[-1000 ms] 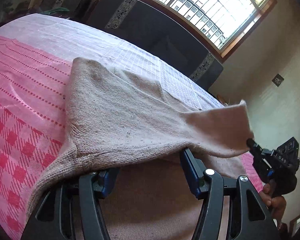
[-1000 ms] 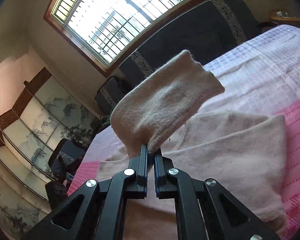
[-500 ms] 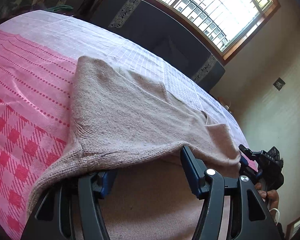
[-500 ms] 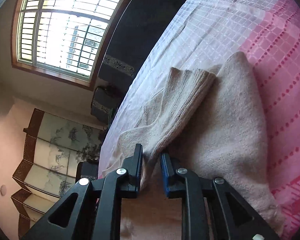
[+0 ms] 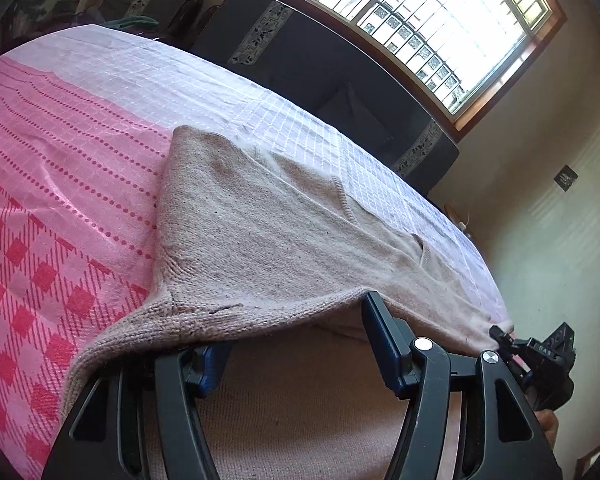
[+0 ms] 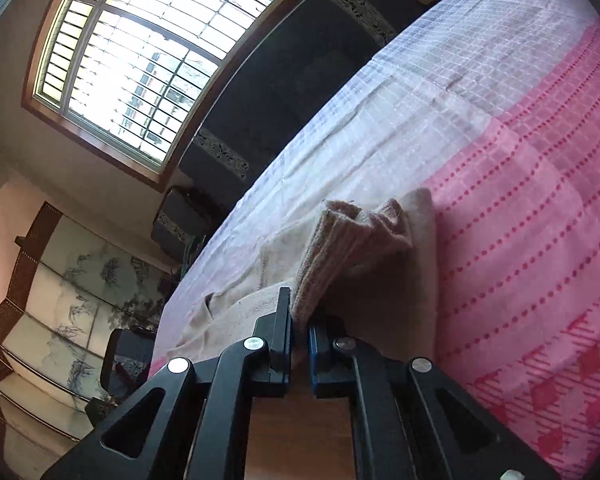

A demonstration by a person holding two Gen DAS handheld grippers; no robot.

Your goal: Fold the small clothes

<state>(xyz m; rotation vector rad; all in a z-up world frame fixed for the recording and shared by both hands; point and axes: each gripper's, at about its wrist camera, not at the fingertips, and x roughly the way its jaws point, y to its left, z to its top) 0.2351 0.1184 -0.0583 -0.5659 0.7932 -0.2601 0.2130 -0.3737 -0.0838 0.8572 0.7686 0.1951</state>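
1. Across the pink-and-white checked surface (image 5: 80, 184) lies a beige knitted sweater (image 5: 268, 240), spread flat, its ribbed hem nearest and draped over the left tongs (image 5: 296, 344).
2. Left tongs stand released, apart beneath that hem.
3. Right tongs (image 6: 299, 320) are clenched on the sweater's bunched sleeve (image 6: 352, 240), folded across the body.

faint white lettering on right tongs (image 5: 504, 340), too small to read

The sweater's (image 5: 284, 248) knit hem drapes over and hides the left tongs' (image 5: 296, 344) left fingertip.
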